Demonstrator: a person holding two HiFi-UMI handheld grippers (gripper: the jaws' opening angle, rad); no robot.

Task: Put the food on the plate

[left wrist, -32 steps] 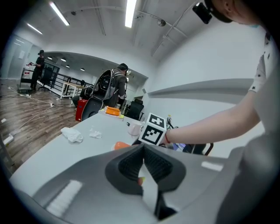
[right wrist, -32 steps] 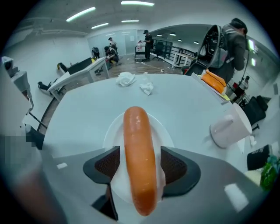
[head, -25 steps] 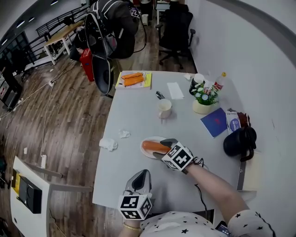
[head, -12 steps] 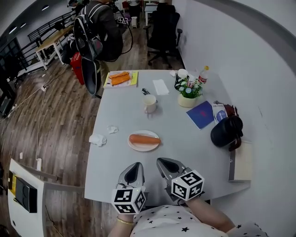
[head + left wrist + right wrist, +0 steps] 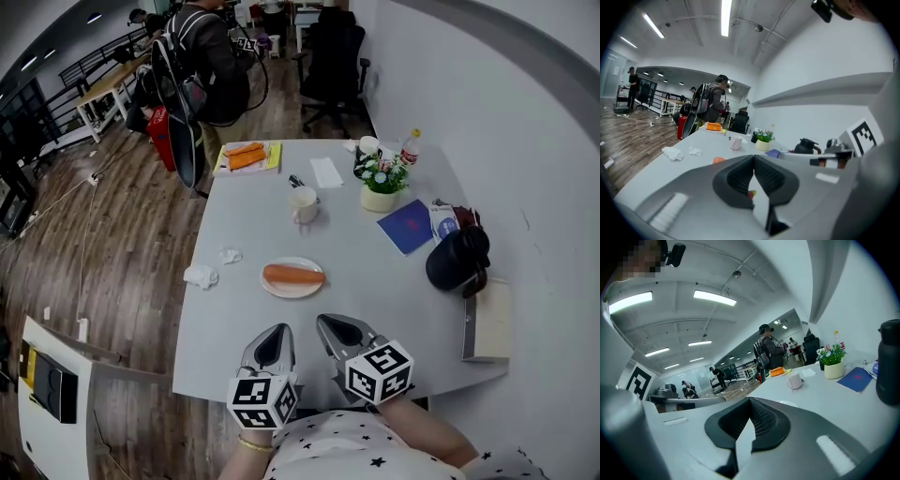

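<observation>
An orange sausage-shaped piece of food (image 5: 293,275) lies on the small white plate (image 5: 272,288) in the middle of the grey table. Both grippers hover side by side near the table's front edge, well short of the plate. My left gripper (image 5: 272,336) is shut with nothing in it, and in its own view the left gripper (image 5: 753,158) points at the table, with a bit of the orange food (image 5: 718,160) showing beyond the jaws. My right gripper (image 5: 331,326) is shut and empty too; the right gripper (image 5: 750,401) has its pads pressed together.
Behind the plate stand a white mug (image 5: 304,204), a flower pot (image 5: 381,193), a blue booklet (image 5: 410,227) and a black kettle (image 5: 457,260). A yellow tray with more orange food (image 5: 246,157) sits at the far edge. Crumpled tissues (image 5: 200,276) lie left. A person with a backpack (image 5: 202,66) stands beyond.
My right gripper has left the plate and drawn back to the front edge beside the left one, its jaws now shut. The food stays on the plate.
</observation>
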